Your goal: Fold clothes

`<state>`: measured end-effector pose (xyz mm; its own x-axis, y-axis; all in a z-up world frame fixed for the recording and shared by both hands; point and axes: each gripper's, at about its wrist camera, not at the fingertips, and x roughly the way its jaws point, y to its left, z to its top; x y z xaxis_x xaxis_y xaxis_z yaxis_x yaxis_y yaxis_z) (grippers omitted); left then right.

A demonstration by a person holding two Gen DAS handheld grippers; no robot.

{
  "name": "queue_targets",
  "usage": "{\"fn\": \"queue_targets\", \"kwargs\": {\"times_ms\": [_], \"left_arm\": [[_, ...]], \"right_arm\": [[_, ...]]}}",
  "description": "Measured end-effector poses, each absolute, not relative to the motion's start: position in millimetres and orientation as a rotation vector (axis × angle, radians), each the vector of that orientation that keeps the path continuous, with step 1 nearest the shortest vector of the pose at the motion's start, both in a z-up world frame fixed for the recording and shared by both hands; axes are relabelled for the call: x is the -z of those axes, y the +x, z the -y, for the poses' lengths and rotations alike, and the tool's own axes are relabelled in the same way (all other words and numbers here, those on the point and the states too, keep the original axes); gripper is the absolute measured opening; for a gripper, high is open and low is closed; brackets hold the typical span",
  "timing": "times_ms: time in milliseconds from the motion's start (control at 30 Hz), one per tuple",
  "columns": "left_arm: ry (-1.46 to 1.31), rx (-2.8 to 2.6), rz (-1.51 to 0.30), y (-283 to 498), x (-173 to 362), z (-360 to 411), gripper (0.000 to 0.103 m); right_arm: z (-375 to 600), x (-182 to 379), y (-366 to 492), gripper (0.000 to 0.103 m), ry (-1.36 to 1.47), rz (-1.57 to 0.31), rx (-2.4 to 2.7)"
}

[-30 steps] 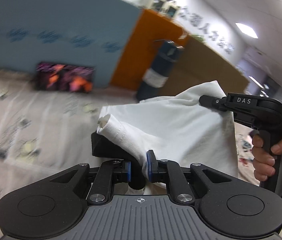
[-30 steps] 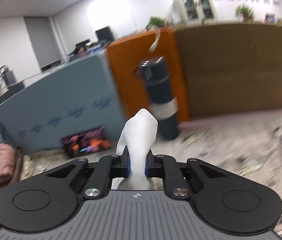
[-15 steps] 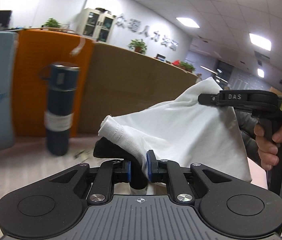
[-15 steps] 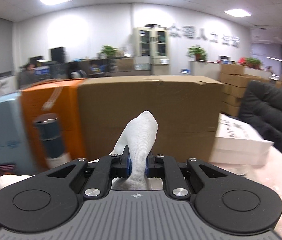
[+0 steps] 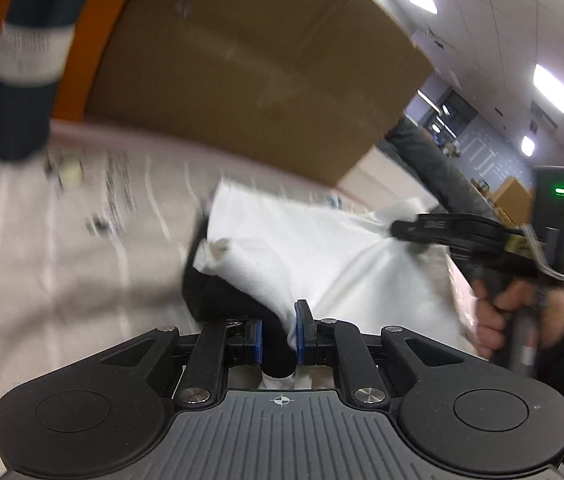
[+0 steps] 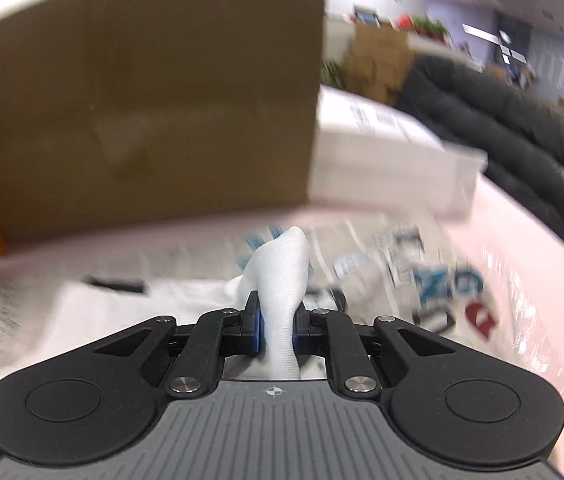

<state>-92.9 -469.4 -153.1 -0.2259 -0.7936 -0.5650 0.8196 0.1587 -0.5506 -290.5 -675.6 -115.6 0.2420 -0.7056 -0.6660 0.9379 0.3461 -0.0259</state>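
Note:
A white garment with a black part [image 5: 322, 256] hangs stretched between both grippers just above the table. My left gripper [image 5: 278, 340] is shut on its near edge, where white ribbed cloth and black cloth bunch between the blue pads. My right gripper [image 6: 278, 330] is shut on a white fold [image 6: 282, 280] that sticks up between its fingers. In the left wrist view the right gripper [image 5: 402, 226] pinches the far corner at the right, held by a hand [image 5: 518, 312]. The frames are motion-blurred.
The table [image 5: 42, 232] is covered in printed paper. A large brown cardboard box [image 6: 142, 100] stands at the back, a dark blue flask [image 5: 26, 60] and an orange panel to its left, a white box [image 6: 386, 160] and a black coat [image 6: 522, 120] to the right.
Both grippers have swung from pointing up into the room to pointing down at the table, carrying the garment lower. Both grips on the cloth are unchanged.

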Motion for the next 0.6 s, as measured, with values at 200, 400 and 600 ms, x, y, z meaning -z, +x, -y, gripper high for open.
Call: {"fn": "queue_targets", "kwargs": {"times_ms": [200, 400, 600], "left_arm": [[0.071, 1.526, -1.021, -98, 177, 468, 0.017], [0.052, 1.515, -1.088, -93, 181, 463, 0.030], [0.034, 1.475, -1.128, -83, 175, 452, 0.061]], "right_arm": [[689, 160, -307, 0.013, 0.528, -0.633, 1.208], [675, 155, -316, 0.044, 0.578, -0.543, 1.279], [636, 124, -355, 0.065, 0.674, -0.366, 1.366]]}}
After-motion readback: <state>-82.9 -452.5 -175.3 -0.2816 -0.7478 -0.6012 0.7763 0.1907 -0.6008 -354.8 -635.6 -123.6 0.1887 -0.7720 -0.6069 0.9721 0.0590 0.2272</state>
